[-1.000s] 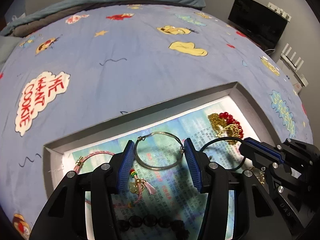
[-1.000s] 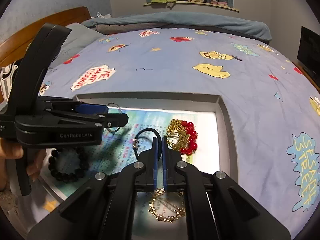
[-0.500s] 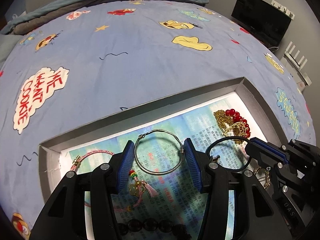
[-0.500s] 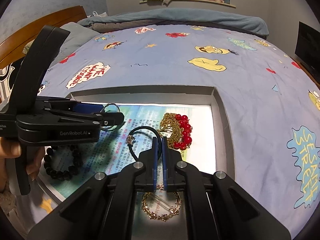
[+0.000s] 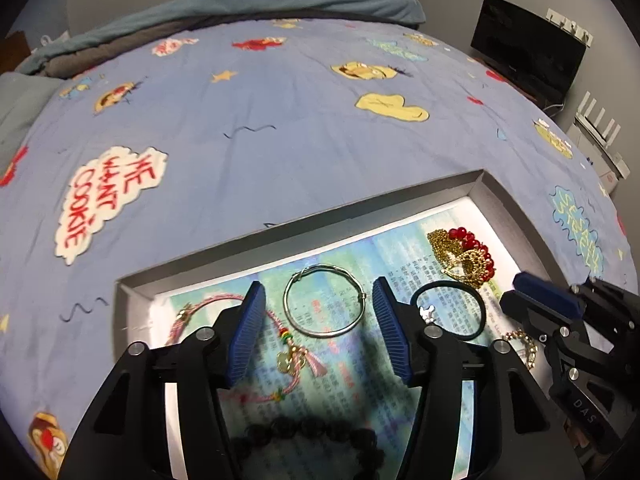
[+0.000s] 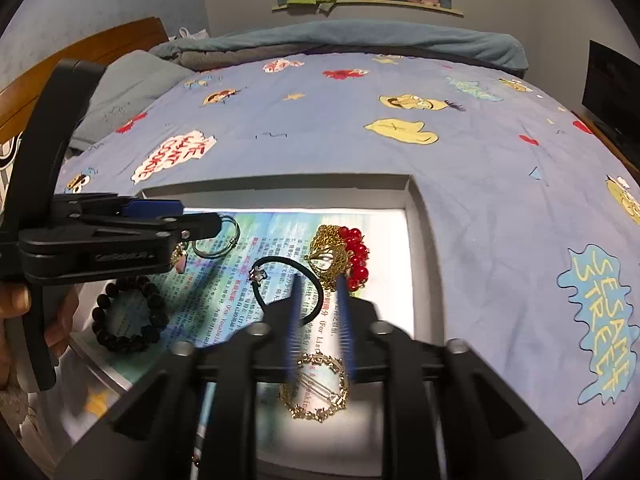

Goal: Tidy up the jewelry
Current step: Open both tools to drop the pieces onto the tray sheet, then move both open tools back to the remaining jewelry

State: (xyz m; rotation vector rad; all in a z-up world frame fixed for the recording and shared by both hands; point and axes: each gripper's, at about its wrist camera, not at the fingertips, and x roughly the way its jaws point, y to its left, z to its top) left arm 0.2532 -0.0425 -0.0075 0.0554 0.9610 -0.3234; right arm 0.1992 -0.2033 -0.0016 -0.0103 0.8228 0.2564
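Right claw (image 6: 318,300) blades are motion-blurred; black bead bracelet (image 5: 308,432) is partly hidden.

- Blue cartoon-print bedspread (image 6: 460,184) across the whole bed.
- Wooden headboard (image 6: 96,52) on the left, grey pillow (image 6: 132,88) beside it.
- Folded teal blanket (image 6: 360,42) along the far edge.
- Grey walls; shelf (image 6: 368,4) with clothes heaped on it.
- Dark screen (image 5: 524,46) on the right — white router (image 5: 600,136) near it.

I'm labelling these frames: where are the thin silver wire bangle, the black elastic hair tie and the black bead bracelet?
thin silver wire bangle (image 5: 325,335), left wrist view, near rim.
black elastic hair tie (image 6: 280,260), right wrist view, far band.
black bead bracelet (image 6: 105,334), right wrist view, left beads.
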